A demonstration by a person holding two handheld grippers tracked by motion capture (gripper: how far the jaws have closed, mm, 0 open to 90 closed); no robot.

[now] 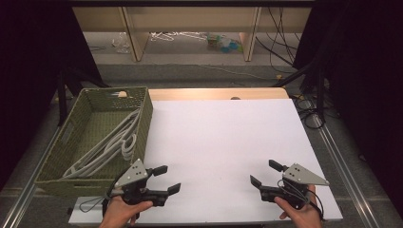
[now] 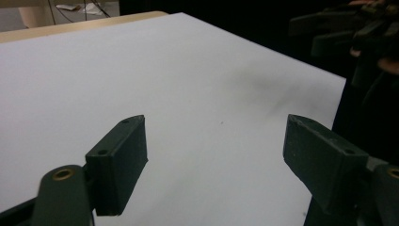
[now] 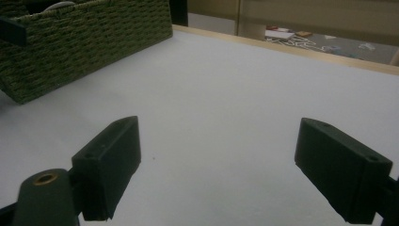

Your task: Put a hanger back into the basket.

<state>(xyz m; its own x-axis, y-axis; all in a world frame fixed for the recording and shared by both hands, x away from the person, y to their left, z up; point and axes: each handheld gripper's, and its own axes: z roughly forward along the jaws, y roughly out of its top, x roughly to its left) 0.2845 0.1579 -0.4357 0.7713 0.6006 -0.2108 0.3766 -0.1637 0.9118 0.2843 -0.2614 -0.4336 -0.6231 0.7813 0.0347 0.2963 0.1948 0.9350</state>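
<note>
Both the left gripper (image 1: 167,178) and the right gripper (image 1: 264,174) rested low over the white table (image 1: 223,142) with jaws wide apart and empty, probably because the grey hangers (image 1: 111,145) lay already inside the green woven basket (image 1: 145,114) at the left.

A lab: black curtains (image 1: 28,71), loose floor cables (image 1: 280,42), and a white-topped test table (image 1: 223,142).
</note>
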